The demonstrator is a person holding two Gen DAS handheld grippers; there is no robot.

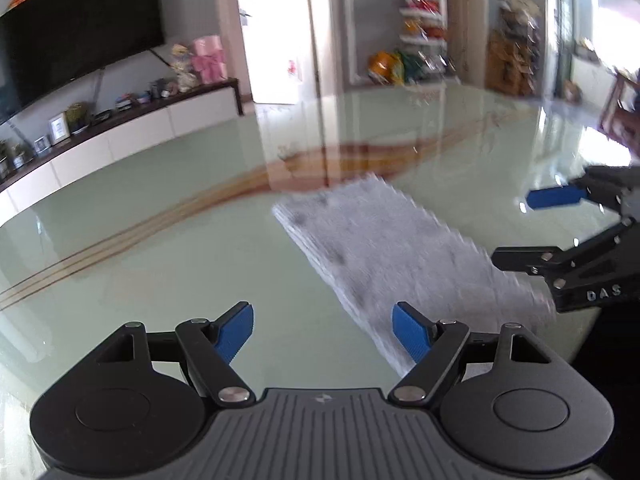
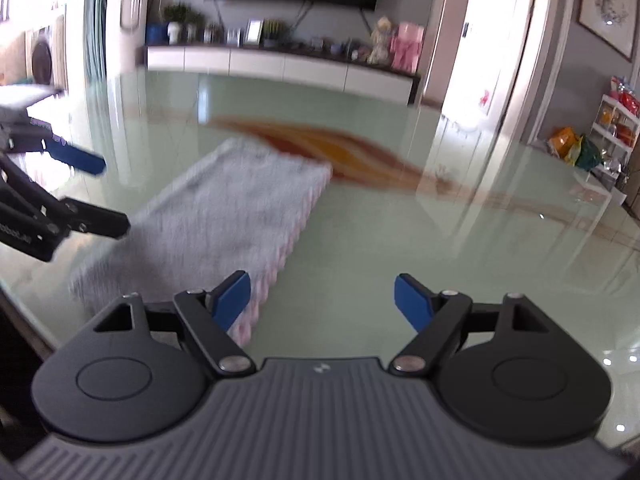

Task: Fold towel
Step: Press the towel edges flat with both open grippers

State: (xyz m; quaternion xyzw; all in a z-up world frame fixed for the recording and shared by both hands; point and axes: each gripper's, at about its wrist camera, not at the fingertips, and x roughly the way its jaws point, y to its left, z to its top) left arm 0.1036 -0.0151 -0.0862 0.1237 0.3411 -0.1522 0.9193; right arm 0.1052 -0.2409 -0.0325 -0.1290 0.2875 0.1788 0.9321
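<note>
The grey towel (image 2: 224, 208) lies folded into a thick rectangle on the glass table (image 2: 400, 248), near its front edge. It's smeared by motion blur, so I can't count the layers. The left gripper (image 1: 323, 330) and right gripper (image 2: 322, 300) are both spread wide with nothing between the blue pads (image 1: 236, 332), one off each long side. Each view crops the other gripper at the frame edge.

Glass table (image 2: 400, 240) bare around the towel (image 2: 224, 208) — free passage everywhere.
</note>
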